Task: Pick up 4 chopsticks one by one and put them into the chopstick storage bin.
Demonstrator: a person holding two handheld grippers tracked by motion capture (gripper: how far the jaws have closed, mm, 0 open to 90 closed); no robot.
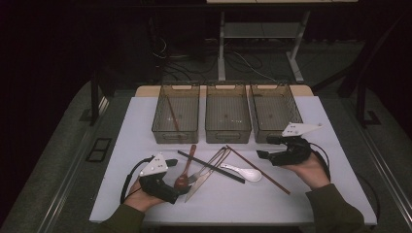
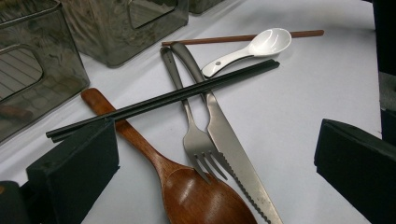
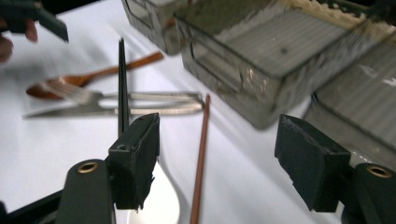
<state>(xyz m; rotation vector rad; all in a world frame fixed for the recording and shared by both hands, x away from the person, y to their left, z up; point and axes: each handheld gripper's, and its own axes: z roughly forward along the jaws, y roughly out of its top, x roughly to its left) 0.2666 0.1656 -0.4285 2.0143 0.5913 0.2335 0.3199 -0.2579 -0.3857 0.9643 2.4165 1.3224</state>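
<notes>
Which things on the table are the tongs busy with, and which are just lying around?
For the job:
brown wooden spoon
steel fork
serrated steel knife
black chopsticks
white ceramic spoon
reddish wooden chopstick
three clear plastic bins

Lying about:
floor cables

Olive-green sleeves cover both forearms. Each black tool, left (image 1: 171, 162) and right (image 1: 263, 147), carries a pale three-cornered plate, a looping black cable and blocky black jaws with brass-coloured rivets.

A white desk (image 1: 145, 126) carries three bins (image 1: 228, 119) in a row, plus a wooden spoon (image 1: 184, 171), fork (image 1: 206, 167), knife (image 1: 201, 182), white spoon (image 1: 243, 172) and chopsticks (image 1: 211, 166).
</notes>
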